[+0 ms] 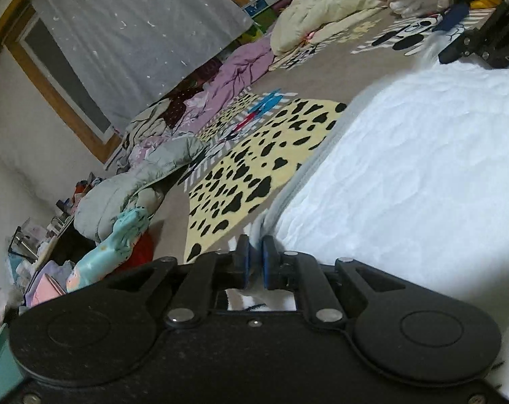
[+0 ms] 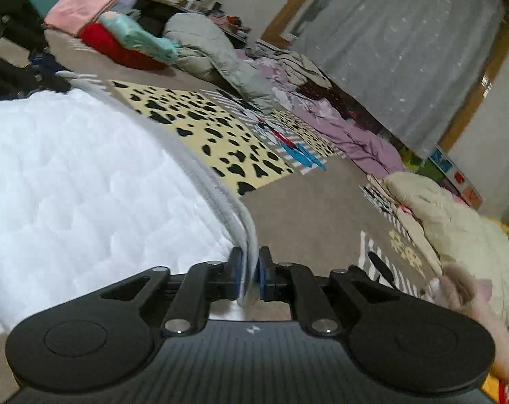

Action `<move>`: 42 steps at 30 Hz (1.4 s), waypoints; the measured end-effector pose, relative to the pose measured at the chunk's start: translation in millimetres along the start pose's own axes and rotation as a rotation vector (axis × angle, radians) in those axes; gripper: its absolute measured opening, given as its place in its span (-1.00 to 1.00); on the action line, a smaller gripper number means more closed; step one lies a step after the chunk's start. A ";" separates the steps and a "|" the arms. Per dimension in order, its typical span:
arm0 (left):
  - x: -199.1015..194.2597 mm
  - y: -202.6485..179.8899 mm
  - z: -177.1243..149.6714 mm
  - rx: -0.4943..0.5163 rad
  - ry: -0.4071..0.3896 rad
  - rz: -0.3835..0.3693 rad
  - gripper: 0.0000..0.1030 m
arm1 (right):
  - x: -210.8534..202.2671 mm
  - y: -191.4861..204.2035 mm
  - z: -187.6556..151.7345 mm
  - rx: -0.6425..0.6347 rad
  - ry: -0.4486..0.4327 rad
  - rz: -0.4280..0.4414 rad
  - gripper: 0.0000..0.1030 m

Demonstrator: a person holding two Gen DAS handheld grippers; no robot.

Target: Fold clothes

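White garment [image 1: 422, 168] — fluffy, quilted cloth; gripper bodies — matt black plastic.

My left tongs [image 1: 256, 257]: matte black housing, two round discs, silver rivets, blue pads | my right tongs [image 2: 251, 271]: ribbed black deck, small white logo, twin discs, silver rivets, blue pads.

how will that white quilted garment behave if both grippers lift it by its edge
Probably floppy: the white quilted garment bends and sags between the left gripper and right gripper. Its puffy padding suggests it is light but bulky. The doubled grey hem looks thick enough to pinch securely.
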State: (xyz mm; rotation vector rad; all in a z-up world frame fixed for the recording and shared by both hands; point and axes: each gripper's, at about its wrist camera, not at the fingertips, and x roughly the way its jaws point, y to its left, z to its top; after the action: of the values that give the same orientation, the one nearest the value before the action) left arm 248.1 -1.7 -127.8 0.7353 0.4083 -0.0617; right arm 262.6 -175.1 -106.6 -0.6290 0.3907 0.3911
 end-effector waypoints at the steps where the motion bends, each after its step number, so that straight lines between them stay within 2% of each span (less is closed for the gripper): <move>1: -0.6 0.3 -0.5 -0.002 -0.002 0.013 -0.63 | -0.8 -1.3 -0.2 0.008 -0.002 -0.021 -0.39; 2: -2.8 4.1 0.1 -0.016 -0.008 0.044 -0.51 | -1.5 -2.6 -0.4 0.016 -0.004 -0.042 -0.27; 3: -5.1 7.9 0.7 -0.029 -0.013 0.074 -0.30 | -3.2 -5.0 -0.4 0.029 -0.007 -0.061 -0.23; 4: -7.9 12.5 1.6 -0.045 -0.019 0.105 -0.24 | -6.4 -9.2 -0.2 0.048 -0.015 -0.081 -0.23; 6: -18.2 29.4 6.7 -0.098 -0.030 0.151 -0.24 | -14.8 -18.1 0.4 0.085 -0.038 -0.118 -0.21; 7: -24.9 36.6 9.7 -0.131 -0.038 0.140 -0.28 | -20.7 -21.4 0.7 0.103 -0.056 -0.112 -0.21; 8: -29.5 43.6 13.0 -0.176 -0.051 0.093 -0.31 | -26.0 -22.6 0.8 0.122 -0.073 -0.086 -0.21; 11: -42.2 53.2 19.8 -0.314 -0.094 -0.144 -0.31 | -42.0 -26.2 1.0 0.179 -0.124 -0.010 -0.21; 14: -39.4 30.9 28.4 -0.313 -0.116 -0.303 -0.32 | -45.7 -19.3 1.8 0.195 -0.143 0.118 -0.21; 17: -22.3 6.6 31.4 -0.307 -0.075 -0.393 -0.32 | -34.5 -8.5 -0.8 0.182 -0.119 0.214 -0.21; 20: -2.0 1.0 26.1 -0.337 -0.028 -0.434 -0.31 | -11.5 -13.0 -9.6 0.235 -0.030 0.273 -0.21; 23: 5.3 6.5 24.7 -0.355 -0.013 -0.471 -0.22 | 3.9 -33.7 -19.5 0.383 0.010 0.359 -0.20; 29: 21.3 12.3 24.9 -0.400 0.007 -0.538 -0.16 | 11.0 -37.6 -29.7 0.469 0.033 0.384 -0.19; 33: 11.9 18.1 22.6 -0.448 -0.027 -0.519 -0.14 | 10.9 -36.3 -37.8 0.536 0.021 0.375 -0.19; 34: 6.8 22.8 21.1 -0.479 -0.042 -0.508 -0.10 | 10.1 -35.1 -38.4 0.544 0.008 0.363 -0.19; 37: -19.1 58.2 11.7 -0.687 -0.092 -0.437 -0.06 | -5.6 -32.3 -39.4 0.569 -0.030 0.305 -0.14; 38: -27.6 72.4 3.3 -0.772 -0.097 -0.415 -0.03 | -14.6 -33.9 -39.1 0.598 -0.046 0.285 -0.02; 39: -35.6 86.0 -5.4 -0.856 -0.098 -0.392 0.07 | -22.5 -36.4 -40.0 0.630 -0.059 0.267 0.24; 41: -41.3 104.7 -27.9 -1.033 -0.045 -0.360 0.13 | -34.9 -43.7 -45.3 0.709 -0.080 0.237 0.52; 42: -42.2 112.7 -39.9 -1.124 -0.010 -0.351 0.16 | -41.2 -47.4 -48.0 0.748 -0.090 0.222 0.52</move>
State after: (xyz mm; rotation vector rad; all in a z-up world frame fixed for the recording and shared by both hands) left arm 217.8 105.0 -66.2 -0.4477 0.4795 -0.1476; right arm 238.3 -249.9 -100.1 0.1625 0.4844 0.4454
